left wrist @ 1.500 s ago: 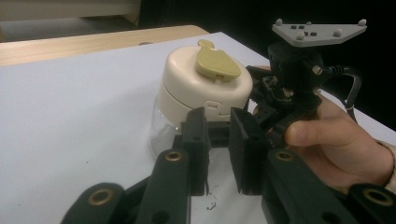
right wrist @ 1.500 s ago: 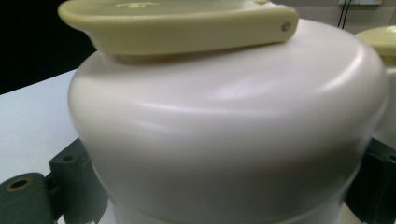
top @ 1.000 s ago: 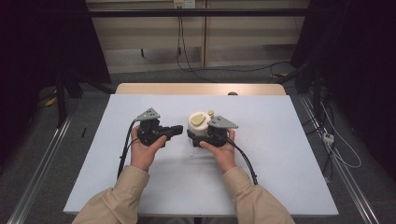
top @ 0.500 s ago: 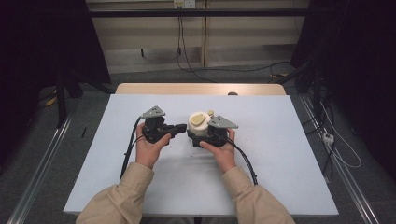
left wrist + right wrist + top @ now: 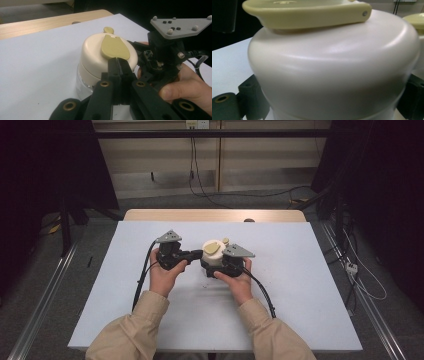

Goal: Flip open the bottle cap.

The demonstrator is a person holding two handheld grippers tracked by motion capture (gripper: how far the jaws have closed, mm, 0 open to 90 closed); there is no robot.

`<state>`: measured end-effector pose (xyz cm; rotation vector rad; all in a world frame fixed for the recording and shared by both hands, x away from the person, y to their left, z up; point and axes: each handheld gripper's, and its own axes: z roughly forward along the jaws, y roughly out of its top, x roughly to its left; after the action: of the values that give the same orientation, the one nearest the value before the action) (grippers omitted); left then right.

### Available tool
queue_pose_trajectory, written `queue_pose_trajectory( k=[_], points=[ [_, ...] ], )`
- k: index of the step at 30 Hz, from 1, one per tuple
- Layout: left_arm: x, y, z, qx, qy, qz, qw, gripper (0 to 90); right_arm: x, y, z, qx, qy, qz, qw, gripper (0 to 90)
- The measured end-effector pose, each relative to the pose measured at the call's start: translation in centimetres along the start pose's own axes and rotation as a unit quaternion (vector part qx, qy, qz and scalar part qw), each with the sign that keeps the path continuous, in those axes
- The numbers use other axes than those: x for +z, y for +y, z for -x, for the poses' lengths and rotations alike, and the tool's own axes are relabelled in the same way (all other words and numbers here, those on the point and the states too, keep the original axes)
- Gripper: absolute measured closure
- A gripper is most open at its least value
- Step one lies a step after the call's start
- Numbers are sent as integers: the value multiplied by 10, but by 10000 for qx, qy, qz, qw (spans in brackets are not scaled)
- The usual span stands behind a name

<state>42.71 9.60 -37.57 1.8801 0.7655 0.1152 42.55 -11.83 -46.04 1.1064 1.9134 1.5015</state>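
A small jar stands mid-table, with a cream domed lid [image 5: 212, 255] and an olive-yellow flap [image 5: 211, 248] on top. Its clear body [image 5: 82, 81] shows in the left gripper view. My right gripper [image 5: 216, 266] is shut on the jar, one black jaw at each side of it in the right gripper view, where the lid [image 5: 332, 70] looms close. My left gripper [image 5: 119, 63] is shut, jaws pressed together with nothing between them. Its tips sit against the lid just under the flap's [image 5: 114, 47] near end. A hand [image 5: 186, 86] holds the right gripper behind the jar.
The white sheet [image 5: 300, 285] covers most of the table, and a wooden strip [image 5: 215, 215] shows along the far edge. A small dark round thing [image 5: 248, 220] sits on that strip. Black cables [image 5: 142, 280] trail back from both grippers toward the table's near edge.
My left gripper has moved a little to the right, bringing its shut tips up against the jar's lid. The right gripper and the jar have stayed in place.
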Motion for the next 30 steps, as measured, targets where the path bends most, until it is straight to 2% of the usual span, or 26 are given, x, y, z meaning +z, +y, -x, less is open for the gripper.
queue_pose_trajectory(
  k=[30],
  points=[
    [10,0,1,59,203,-214,9995,900,0,0,0,1,6,-1,10000,67]
  ],
)
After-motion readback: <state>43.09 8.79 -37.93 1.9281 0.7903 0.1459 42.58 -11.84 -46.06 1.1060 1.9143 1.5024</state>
